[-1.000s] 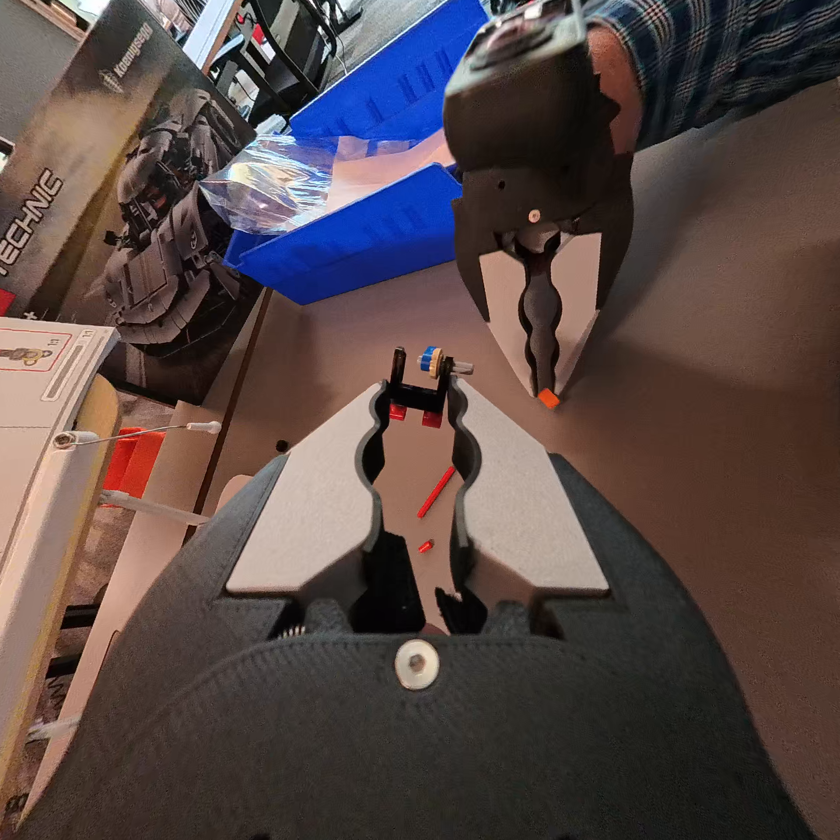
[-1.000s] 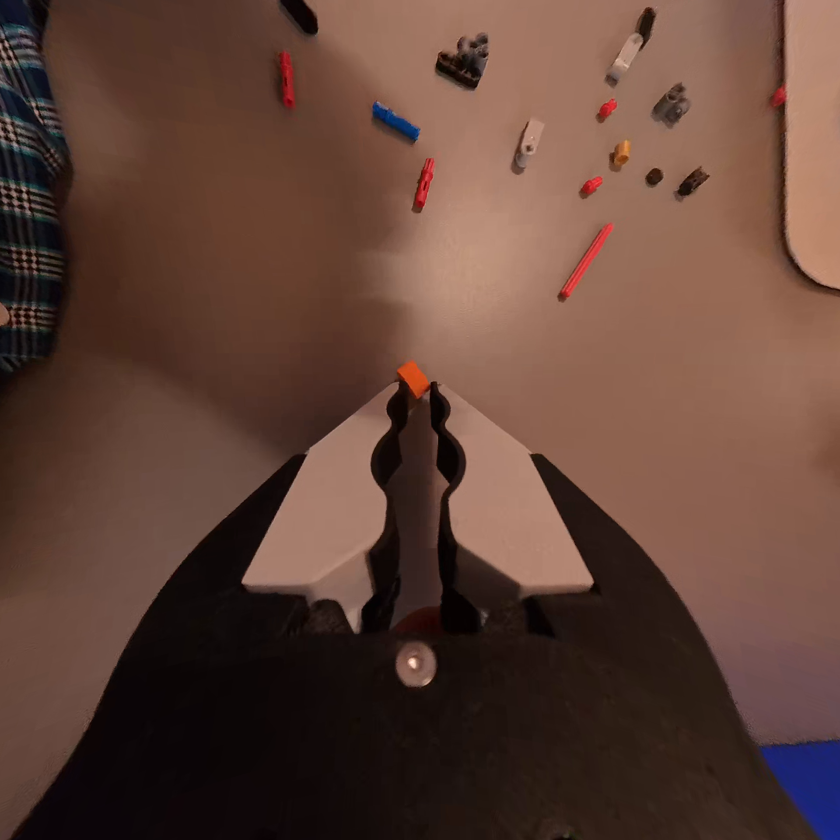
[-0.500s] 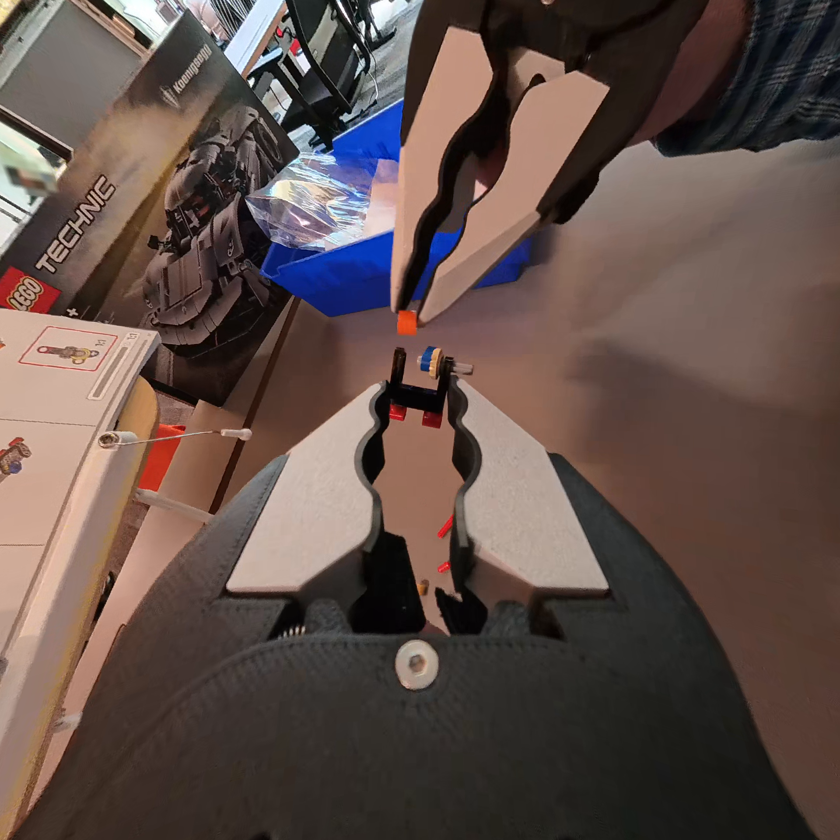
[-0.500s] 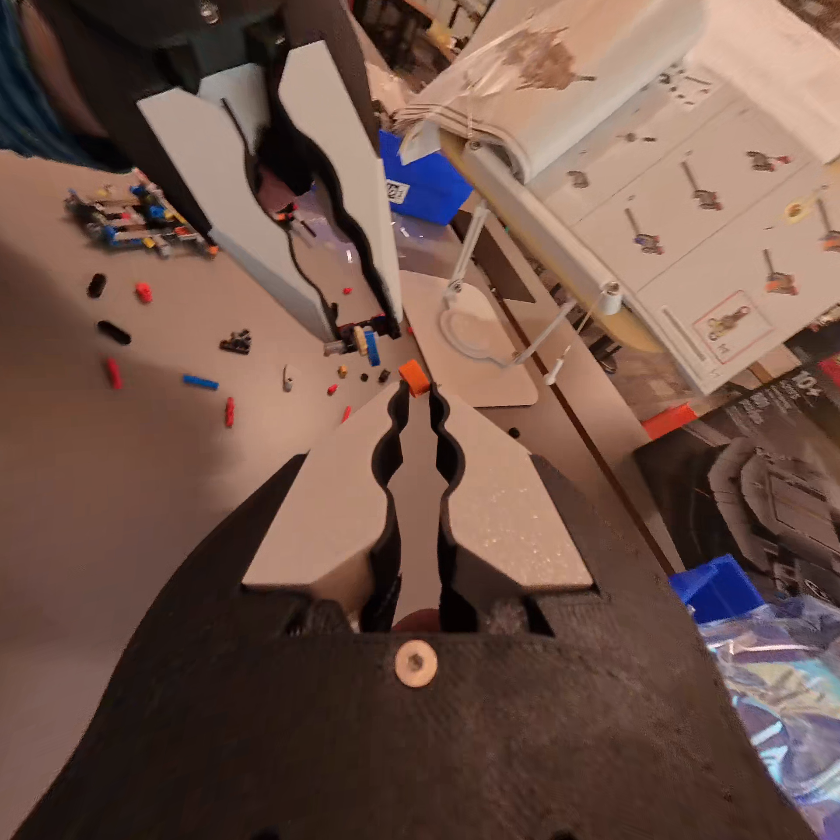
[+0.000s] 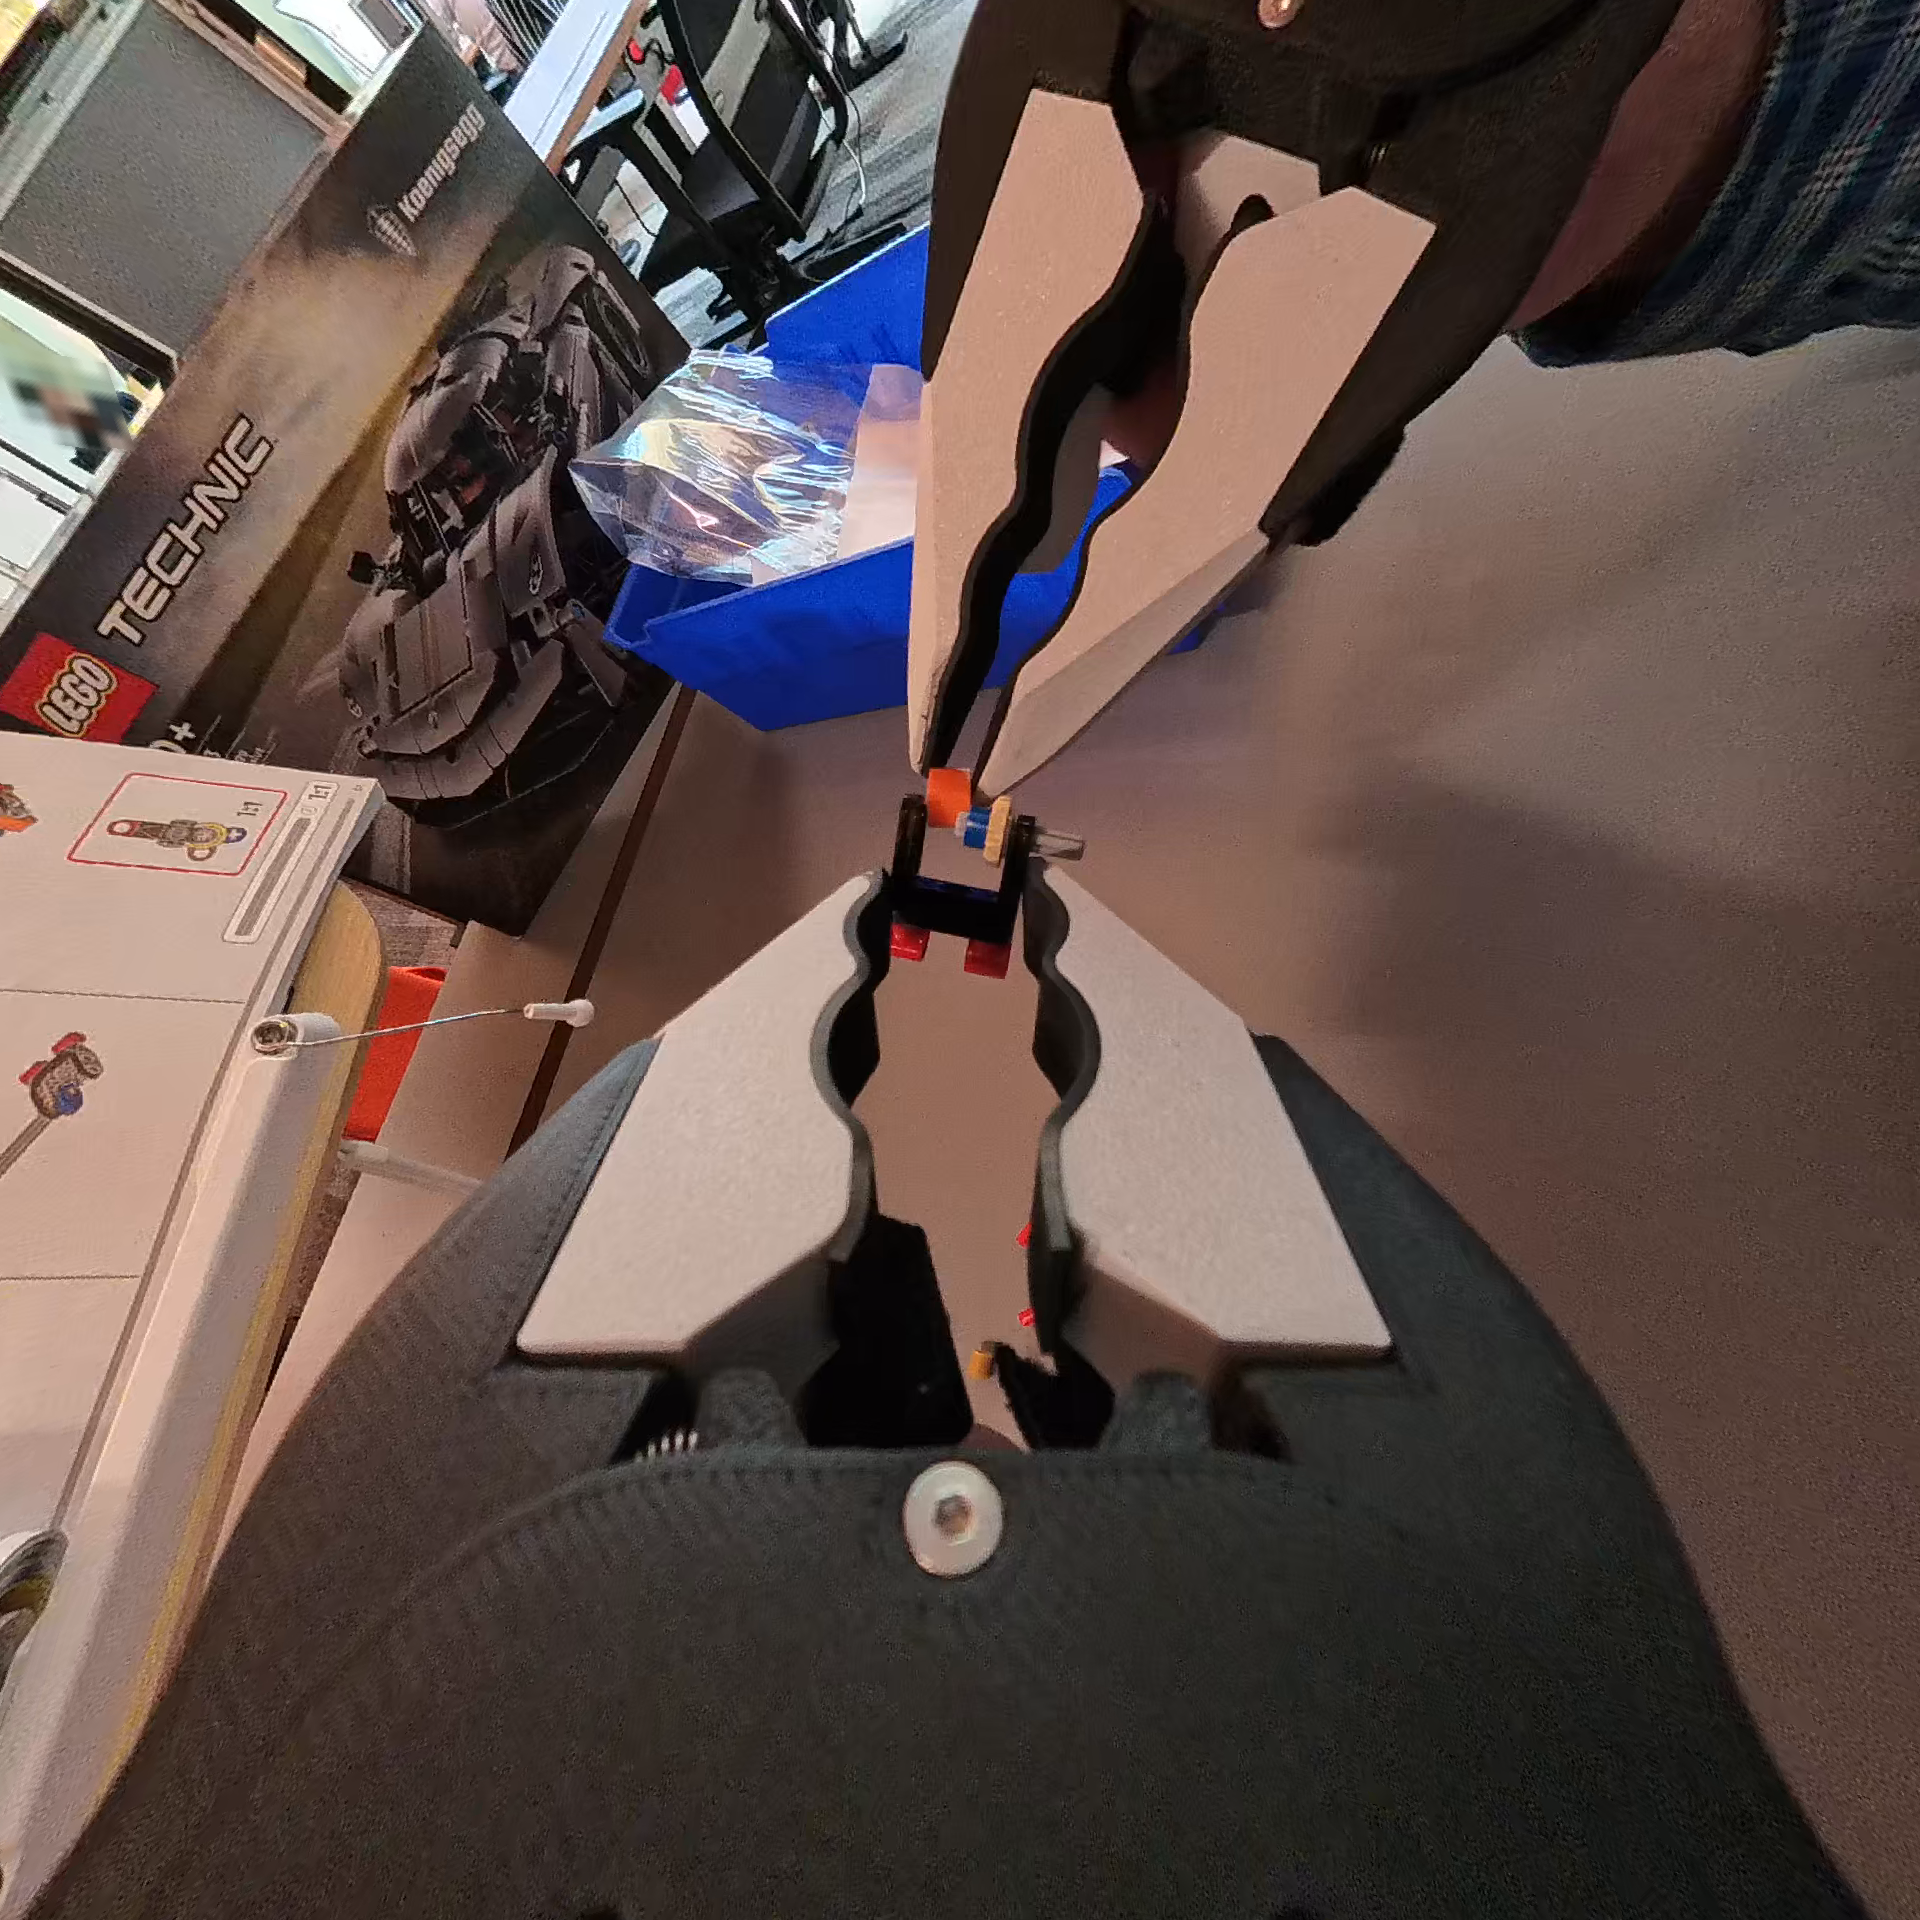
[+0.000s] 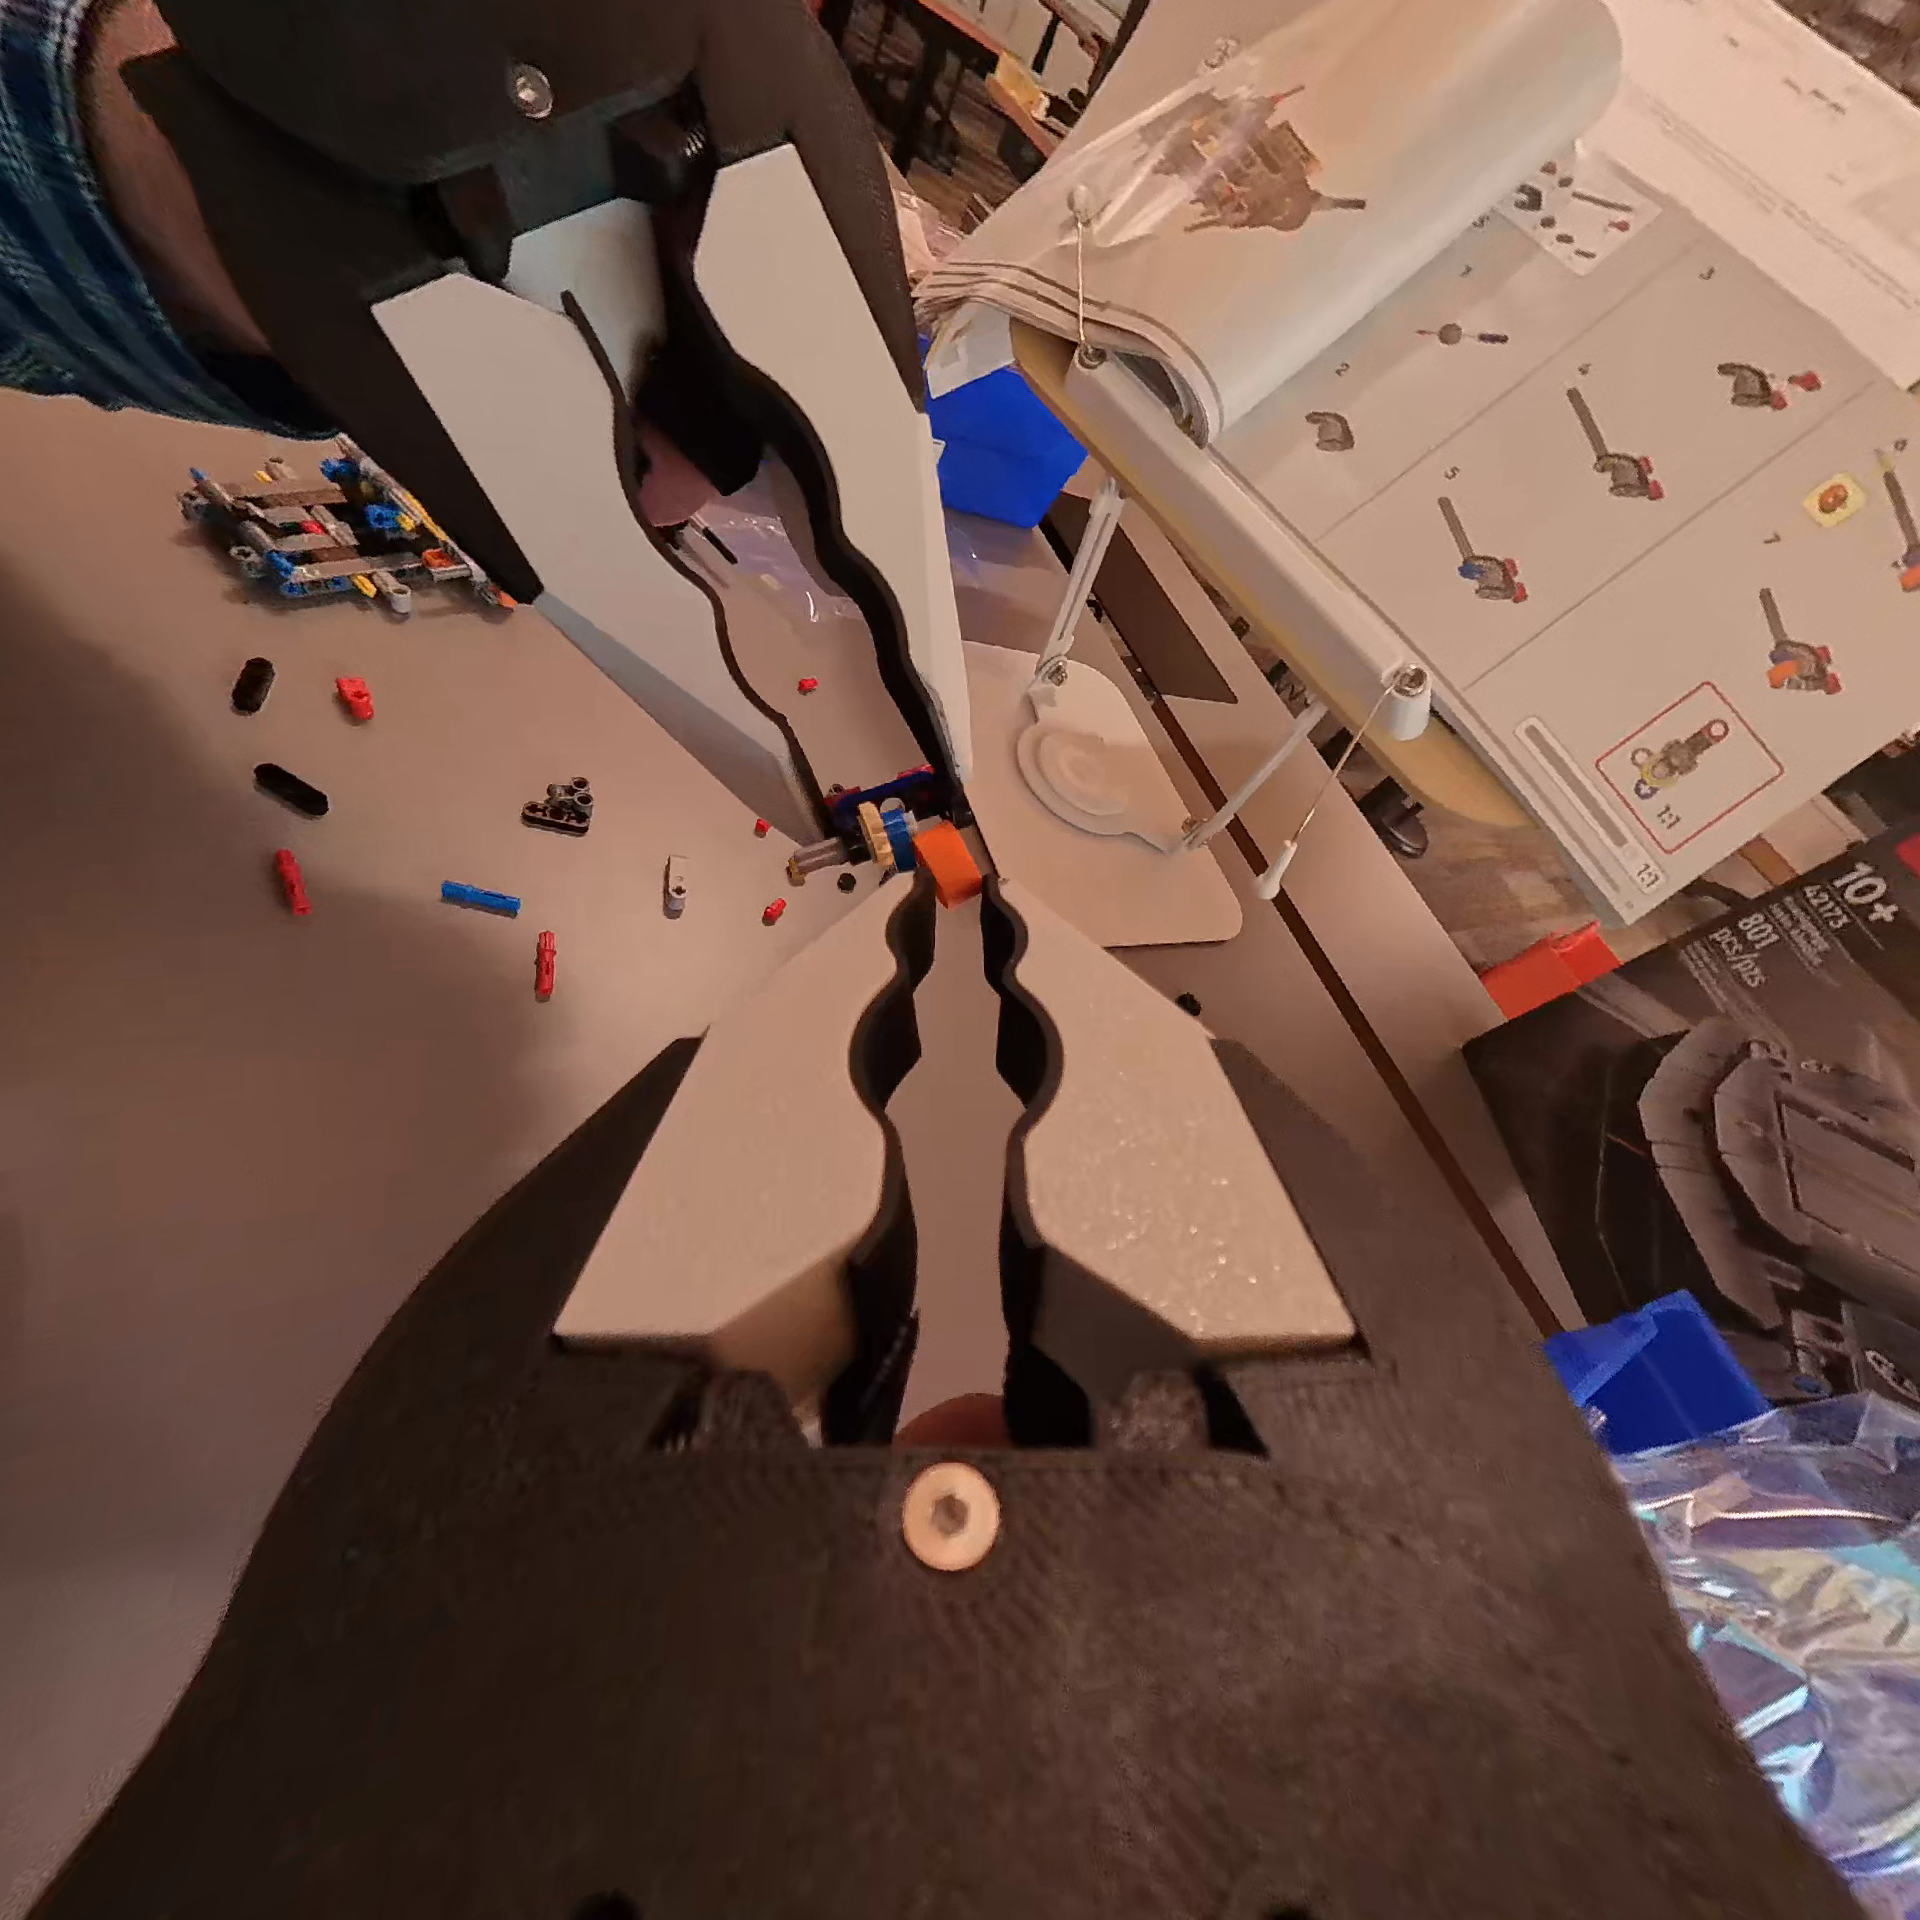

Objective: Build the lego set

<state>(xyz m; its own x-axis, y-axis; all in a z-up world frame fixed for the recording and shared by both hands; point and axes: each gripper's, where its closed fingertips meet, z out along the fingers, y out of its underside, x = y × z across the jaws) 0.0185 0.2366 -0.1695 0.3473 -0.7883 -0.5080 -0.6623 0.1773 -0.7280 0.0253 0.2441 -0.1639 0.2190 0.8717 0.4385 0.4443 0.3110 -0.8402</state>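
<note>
Tan table [image 6: 260,1195], loose pieces left of the jaws, bare surface right. Left gripper [image 5: 951,894] clamps black frame [image 5: 954,902]; right gripper [image 6: 951,899] pinches orange piece [image 6: 948,860], seemingly touching the frame's axle.

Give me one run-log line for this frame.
left gripper: shut on black frame subassembly | right gripper: shut on orange piece, at subassembly axle | phase: insertion

- A plain tan tabletop [image 5: 1558,831] fills the right of the left wrist view, with soft shadows across it.
- Black office chairs [image 5: 727,135] stand on grey carpet at the top centre.
- A bright window [image 5: 52,416] shows at the far left edge.
- Its dark edge strip [image 6: 1351,1008] runs diagonally through the right wrist view.
</note>
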